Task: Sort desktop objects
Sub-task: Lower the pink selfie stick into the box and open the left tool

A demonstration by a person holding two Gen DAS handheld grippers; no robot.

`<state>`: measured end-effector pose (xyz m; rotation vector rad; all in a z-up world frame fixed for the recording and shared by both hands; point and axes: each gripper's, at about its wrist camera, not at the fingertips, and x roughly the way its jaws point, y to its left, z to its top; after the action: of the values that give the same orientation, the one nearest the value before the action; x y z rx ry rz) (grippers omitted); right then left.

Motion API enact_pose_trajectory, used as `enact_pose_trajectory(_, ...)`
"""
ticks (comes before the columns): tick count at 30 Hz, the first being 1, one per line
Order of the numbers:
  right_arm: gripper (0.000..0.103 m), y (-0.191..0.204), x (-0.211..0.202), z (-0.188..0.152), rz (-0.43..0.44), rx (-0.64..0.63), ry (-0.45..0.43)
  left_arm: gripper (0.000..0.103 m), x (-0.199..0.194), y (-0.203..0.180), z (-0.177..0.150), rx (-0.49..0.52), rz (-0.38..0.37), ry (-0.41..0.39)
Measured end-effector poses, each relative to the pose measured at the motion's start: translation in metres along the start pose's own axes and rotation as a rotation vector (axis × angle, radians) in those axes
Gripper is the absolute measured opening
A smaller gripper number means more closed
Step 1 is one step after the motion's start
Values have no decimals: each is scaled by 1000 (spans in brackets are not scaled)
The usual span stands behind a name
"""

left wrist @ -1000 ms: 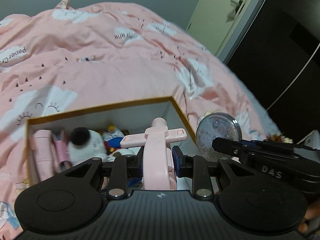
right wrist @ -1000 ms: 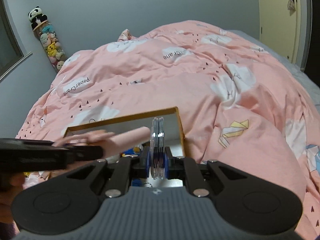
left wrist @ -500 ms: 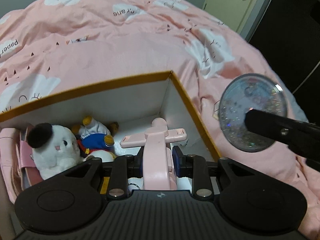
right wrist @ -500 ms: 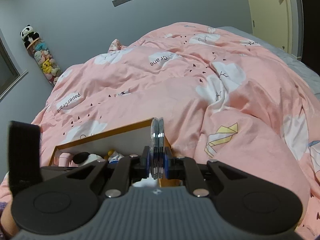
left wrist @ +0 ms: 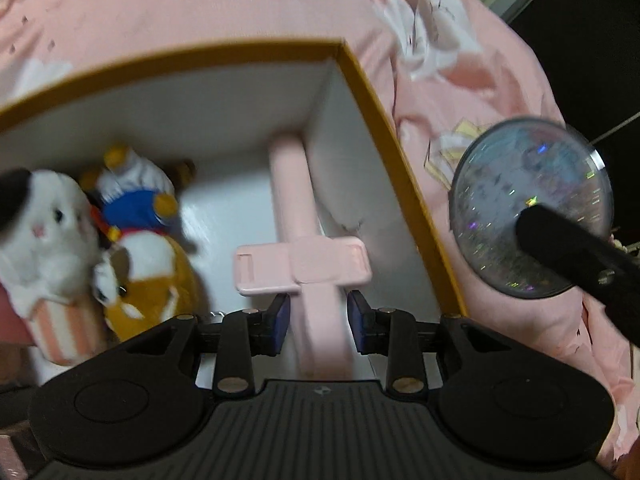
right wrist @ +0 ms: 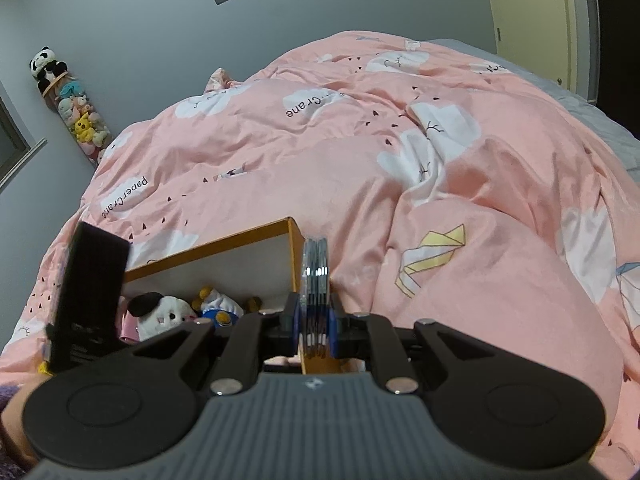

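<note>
A pink cross-shaped holder (left wrist: 308,256) points down into the right corner of a white box with an orange rim (left wrist: 384,120). My left gripper (left wrist: 319,312) straddles its stem with the jaws opening; a thin gap shows beside each blue pad, so they do not press on it. My right gripper (right wrist: 316,328) is shut on a round glittery disc (right wrist: 316,280), which hangs edge-on just outside the box's right wall (right wrist: 294,248). From the left wrist view the disc (left wrist: 520,192) shows its flat face.
Inside the box (right wrist: 224,248) lie a white plush (left wrist: 44,224), a blue-and-white plush (left wrist: 132,196) and a brown one (left wrist: 156,276). The box rests on a pink duvet (right wrist: 400,160). A tube of plush toys (right wrist: 76,112) hangs on the far wall.
My left gripper has dropped and tilted down into the box with the pink holder, and its pads have drawn off the stem. The right gripper with the disc drifted slightly right of the box.
</note>
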<state>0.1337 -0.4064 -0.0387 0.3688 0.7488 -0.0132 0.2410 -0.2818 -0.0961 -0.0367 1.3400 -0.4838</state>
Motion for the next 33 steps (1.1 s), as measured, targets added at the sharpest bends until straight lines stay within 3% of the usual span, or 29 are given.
enact_pose_trajectory(9, 14, 1, -5, -3, -1, -3, -4, 36, 8, 3, 1, -19, -20, 21)
enact_pose_trajectory(14, 14, 4, -7, -4, 2, -12, -3, 29, 6, 12, 1, -45, -68, 34)
enact_pose_trajectory(24, 14, 26, -13, -5, 46, -66, 12, 29, -72, 14, -3, 69, -17, -154)
enact_pose_trajectory(28, 14, 41, -2, -12, 116, -80, 85, 29, -107, 29, -12, 99, 10, -223)
enact_pose_trajectory(30, 14, 54, 18, -21, 177, -95, 189, 29, -120, 37, -17, 118, 41, -245)
enact_pose_trajectory(33, 14, 63, 34, -28, 207, -99, 266, 29, -140, 53, -30, 136, 74, -283)
